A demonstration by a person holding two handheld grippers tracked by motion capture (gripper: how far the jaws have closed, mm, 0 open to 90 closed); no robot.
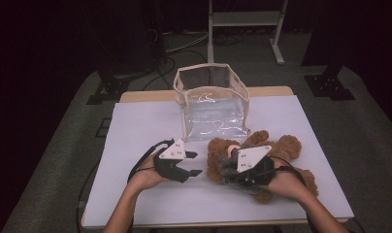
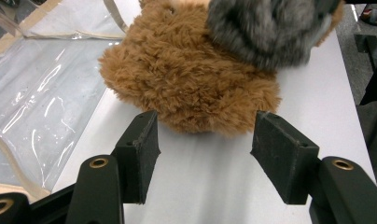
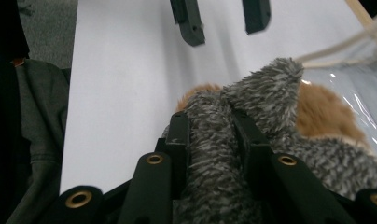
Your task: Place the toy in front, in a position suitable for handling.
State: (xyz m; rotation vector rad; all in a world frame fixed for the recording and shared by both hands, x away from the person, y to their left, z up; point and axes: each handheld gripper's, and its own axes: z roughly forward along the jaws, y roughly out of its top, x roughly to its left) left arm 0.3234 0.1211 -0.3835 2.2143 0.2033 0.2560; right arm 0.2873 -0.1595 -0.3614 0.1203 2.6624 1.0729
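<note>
So the brown teddy bear (image 1: pixel 262 155) was lying on the white table (image 1: pixel 136 131), roughly 5 o'clock from the clear plastic bag (image 1: pixel 211 102) that stood open-topped at the back. The right gripper (image 3: pixel 210 128) was clenched on a fold of the bear's grey furry garment (image 3: pixel 266 88), probably a scarf or little hood, hard to say. My guess is it pinched the cloth rather than the body because the fabric gives a thin, easy bite and pins the toy down for the other hand.

The left gripper (image 2: pixel 203 140) was just beside the bear at its 9 o'clock, jaws spread with nothing between them, pads lined up on either side of a fuzzy brown limb (image 2: pixel 191 88) without touching it. Looked set to grab there.

The high view gave the layout: bear, bag, both hands coming in from 6 o'clock. But it couldn't tell me what the right one actually held; the right gripper view showed the grey pile squeezed between the pads. The left gripper view showed the gap to the fur.
</note>
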